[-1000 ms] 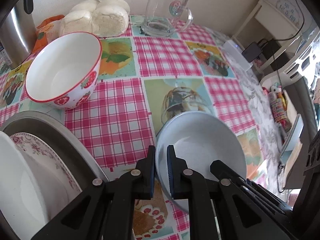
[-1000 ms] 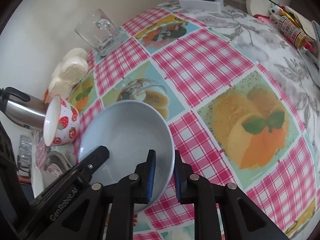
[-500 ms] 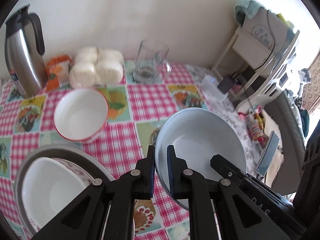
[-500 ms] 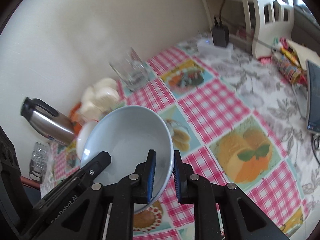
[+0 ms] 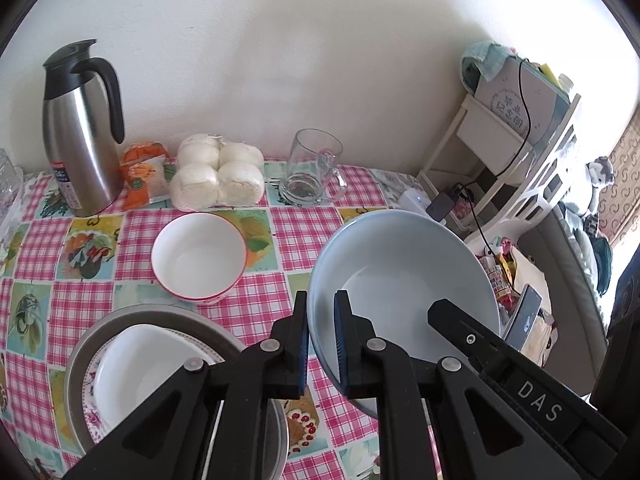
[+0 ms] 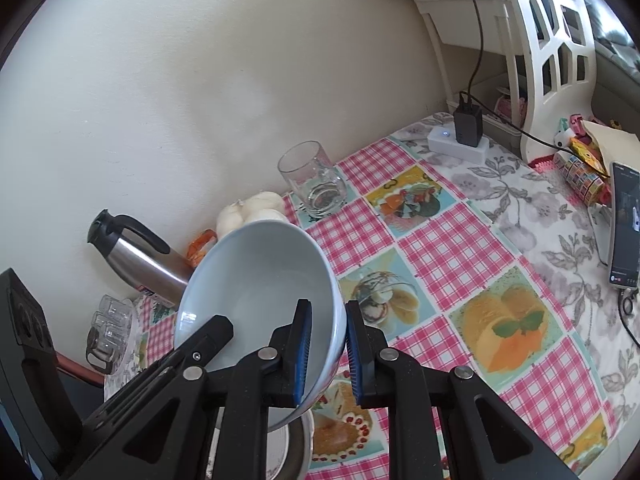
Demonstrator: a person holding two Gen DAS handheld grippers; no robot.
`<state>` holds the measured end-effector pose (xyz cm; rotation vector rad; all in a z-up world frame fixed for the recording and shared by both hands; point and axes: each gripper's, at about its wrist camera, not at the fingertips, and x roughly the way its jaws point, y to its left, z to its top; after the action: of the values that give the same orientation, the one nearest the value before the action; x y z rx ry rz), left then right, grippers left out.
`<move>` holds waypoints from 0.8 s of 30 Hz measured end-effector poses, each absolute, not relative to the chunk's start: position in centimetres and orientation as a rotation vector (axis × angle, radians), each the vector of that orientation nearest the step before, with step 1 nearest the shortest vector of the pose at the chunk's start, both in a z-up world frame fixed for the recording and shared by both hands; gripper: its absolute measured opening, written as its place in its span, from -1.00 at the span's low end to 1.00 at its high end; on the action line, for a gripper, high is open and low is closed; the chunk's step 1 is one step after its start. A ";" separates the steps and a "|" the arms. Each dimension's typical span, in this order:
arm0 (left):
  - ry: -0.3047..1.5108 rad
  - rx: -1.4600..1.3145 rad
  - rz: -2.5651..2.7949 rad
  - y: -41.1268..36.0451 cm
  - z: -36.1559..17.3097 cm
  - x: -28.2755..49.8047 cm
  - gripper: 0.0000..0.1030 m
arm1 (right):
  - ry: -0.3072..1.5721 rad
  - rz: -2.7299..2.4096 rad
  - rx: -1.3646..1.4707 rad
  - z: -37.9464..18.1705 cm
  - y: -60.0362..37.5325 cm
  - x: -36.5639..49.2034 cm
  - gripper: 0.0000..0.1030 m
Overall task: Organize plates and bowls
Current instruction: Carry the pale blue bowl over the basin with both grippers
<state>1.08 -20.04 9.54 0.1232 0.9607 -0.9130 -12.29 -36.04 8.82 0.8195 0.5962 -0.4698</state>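
Pale-blue bowl (image 5: 404,276) (lifted off the table): both grippers' fingers (image 5: 301,344) clench its opposite rims.

Blue bowl lifted higher off the bench

The pale blue bowl (image 5: 404,280), low over the bench (image 5: 264,304) a second ago, now hangs well above it. The red-rimmed bowl (image 5: 199,255) shifts from upper left toward mid-frame, and the steel flask (image 5: 80,136) comes fully into view upper left.
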 end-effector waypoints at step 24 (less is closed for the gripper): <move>0.979 0.008 -0.812 -12.0 10.7 5.0 -0.77 | 0.616 -0.357 0.744 11.1 -29.4 -8.6 -0.64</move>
<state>4.96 -12.01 10.69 0.0084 0.9786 -0.8118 -8.63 -29.40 11.10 0.7437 0.6159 -0.3567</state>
